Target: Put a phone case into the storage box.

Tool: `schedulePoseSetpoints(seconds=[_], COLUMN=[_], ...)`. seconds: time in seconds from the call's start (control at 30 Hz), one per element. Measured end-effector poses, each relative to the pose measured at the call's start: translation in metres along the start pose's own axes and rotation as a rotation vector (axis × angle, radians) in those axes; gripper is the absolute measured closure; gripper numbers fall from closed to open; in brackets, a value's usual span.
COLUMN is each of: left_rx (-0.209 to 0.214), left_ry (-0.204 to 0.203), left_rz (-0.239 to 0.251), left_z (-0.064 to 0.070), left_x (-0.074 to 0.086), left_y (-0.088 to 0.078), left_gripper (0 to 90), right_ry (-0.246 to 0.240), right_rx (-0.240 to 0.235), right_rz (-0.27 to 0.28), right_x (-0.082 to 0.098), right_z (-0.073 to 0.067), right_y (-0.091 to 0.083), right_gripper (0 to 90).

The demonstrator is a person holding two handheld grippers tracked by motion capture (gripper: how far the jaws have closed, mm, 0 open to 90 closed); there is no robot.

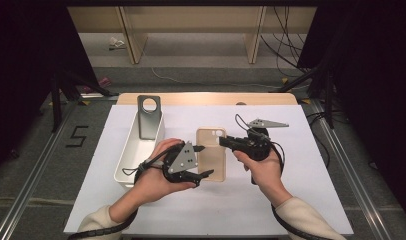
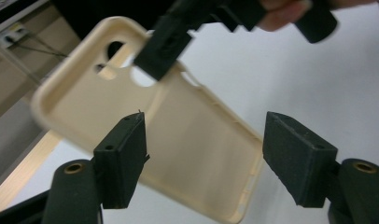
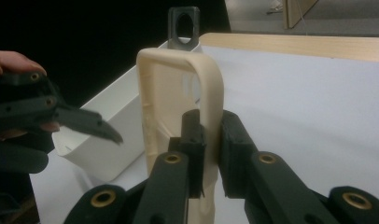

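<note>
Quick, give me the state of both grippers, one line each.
Left gripper: open, fingers apart, holding nothing.
Right gripper: closed on the edge of the cream phone case, holding it.

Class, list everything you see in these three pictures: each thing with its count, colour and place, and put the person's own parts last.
phone case: one, cream, open side up above the middle of the table, its edge clamped by the right gripper
bin: one, white, oblong, on the table's left part
metal plate: one, grey with a round hole, standing at the bin's far end
table cover: one, white, spread over the table
wooden board: one, light brown, along the table's far edge
left gripper: one, black, jaws open, beside the case's left edge
right gripper: one, black, shut on the case's edge near the camera cut-out
hands: two, cream sleeves, coming in from the bottom
</note>
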State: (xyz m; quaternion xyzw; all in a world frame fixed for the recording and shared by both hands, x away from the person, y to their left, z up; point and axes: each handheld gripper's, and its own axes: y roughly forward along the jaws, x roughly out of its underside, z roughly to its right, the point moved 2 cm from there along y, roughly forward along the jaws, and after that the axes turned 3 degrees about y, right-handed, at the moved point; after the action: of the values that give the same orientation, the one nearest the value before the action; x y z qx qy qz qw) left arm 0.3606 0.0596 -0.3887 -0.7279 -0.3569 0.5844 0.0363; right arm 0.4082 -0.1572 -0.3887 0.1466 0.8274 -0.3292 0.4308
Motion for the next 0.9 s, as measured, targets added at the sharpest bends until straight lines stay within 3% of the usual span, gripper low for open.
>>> schedulePoseSetpoints(seconds=[0.13,0.27,0.43,0.57,0.7,0.9], left_rx=[-0.076,-0.14,-0.193,-0.211,-0.192,-0.197], left_ry=[-0.085,-0.139,-0.272,-0.369,-0.449,-0.484], left_rz=[0.018,-0.004,-0.017,-0.006,0.023,0.025], left_z=[-0.01,-0.015,-0.021,-0.029,-0.037,-0.039], left_x=[0.003,0.007,0.011,0.013,0.011,0.01], left_y=[-0.003,-0.004,0.0,0.001,0.006,0.01], left_gripper=[32.0,34.3,40.6,48.6,56.5,70.2], right_ry=[0.003,0.0,-0.003,-0.009,-0.013,-0.02], right_rx=[0.003,0.007,0.008,0.009,0.009,0.01], right_rz=[0.004,0.004,0.003,-0.002,-0.005,-0.007], right_x=[0.0,0.0,0.0,0.001,0.002,0.002], right_z=[0.001,0.001,0.0,-0.001,-0.002,-0.003], right_y=[-0.001,-0.001,0.0,0.0,0.002,0.002], right_gripper=[82.3,82.3,82.3,82.3,82.2,82.2])
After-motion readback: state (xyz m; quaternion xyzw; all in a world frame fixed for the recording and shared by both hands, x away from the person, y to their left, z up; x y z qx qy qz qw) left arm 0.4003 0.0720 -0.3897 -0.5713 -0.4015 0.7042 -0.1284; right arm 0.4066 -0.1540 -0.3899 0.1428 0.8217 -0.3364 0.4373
